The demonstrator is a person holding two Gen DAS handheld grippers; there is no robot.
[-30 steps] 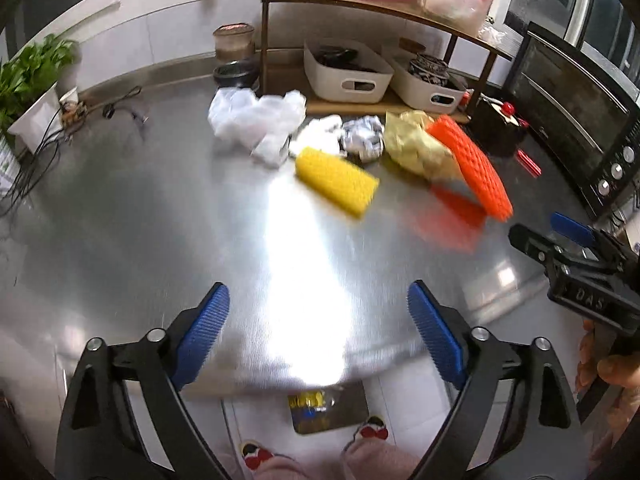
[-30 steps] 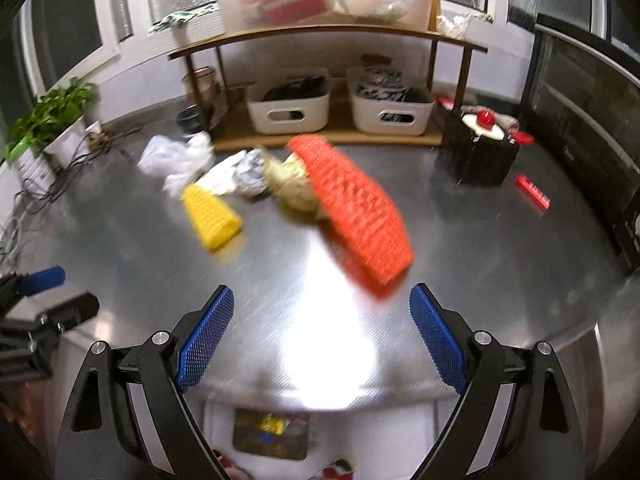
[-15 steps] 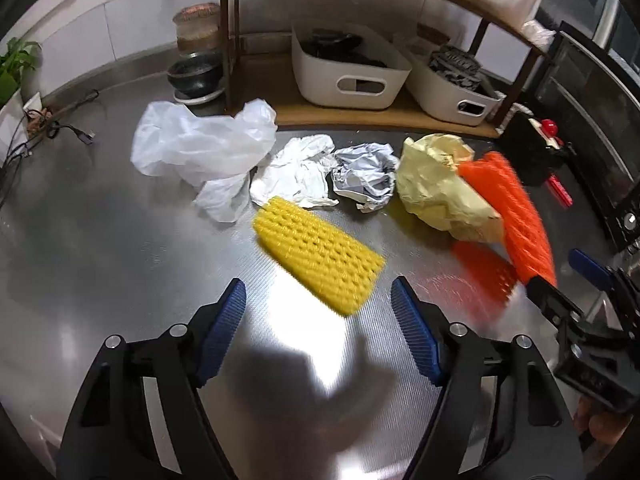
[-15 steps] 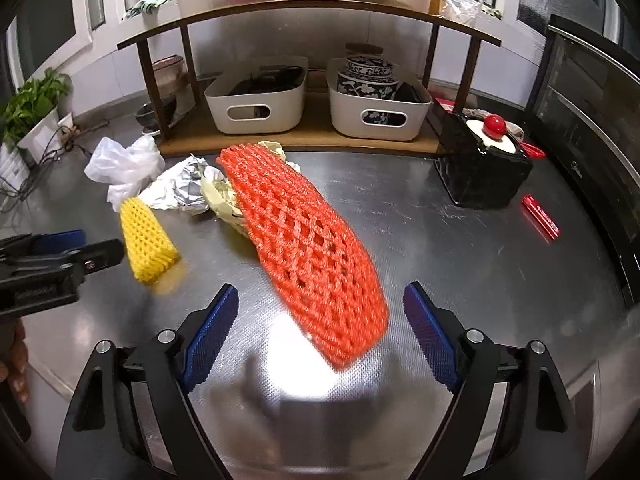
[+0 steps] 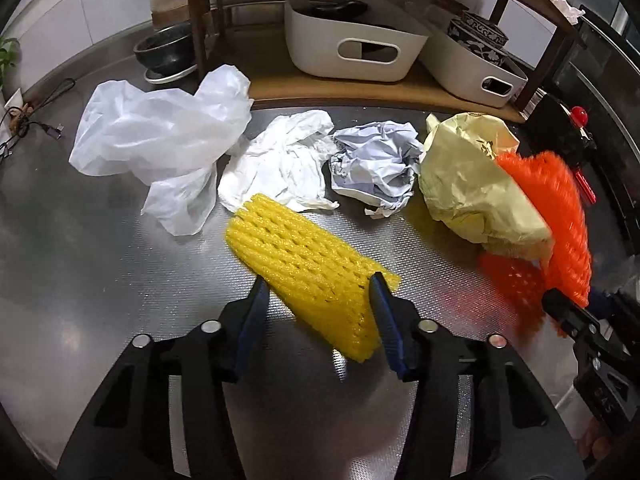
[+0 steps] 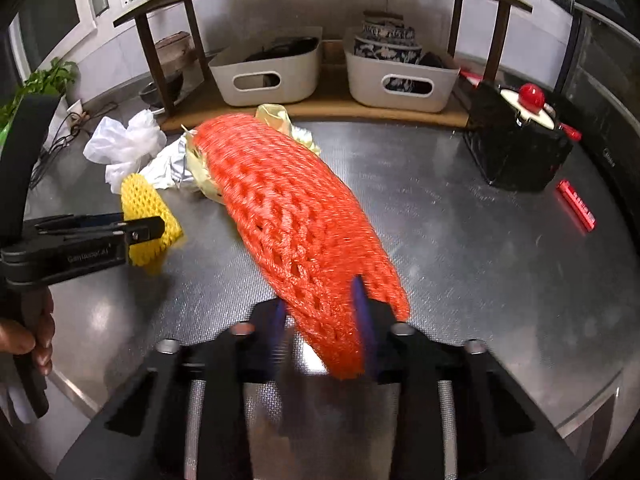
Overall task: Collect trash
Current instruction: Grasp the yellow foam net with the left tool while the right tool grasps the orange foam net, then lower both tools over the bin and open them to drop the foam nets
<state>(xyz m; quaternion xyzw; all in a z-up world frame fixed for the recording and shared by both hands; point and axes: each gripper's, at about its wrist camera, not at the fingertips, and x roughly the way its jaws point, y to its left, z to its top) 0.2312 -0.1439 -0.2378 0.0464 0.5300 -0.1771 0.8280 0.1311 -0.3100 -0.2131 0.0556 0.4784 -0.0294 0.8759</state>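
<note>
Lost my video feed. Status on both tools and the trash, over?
Left tool closing around yellow foam net. Right tool clamped on orange foam net. Bag and crumpled papers remain. Nothing blocking.

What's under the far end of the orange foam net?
The orange foam net leans on the crumpled yellow paper, whose near side it covers in the right wrist view. Anything further beneath is hidden.

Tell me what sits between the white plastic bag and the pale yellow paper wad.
Left wrist view: crumpled white paper, then a grey-white paper ball lie between white plastic bag and yellow wad.
</note>
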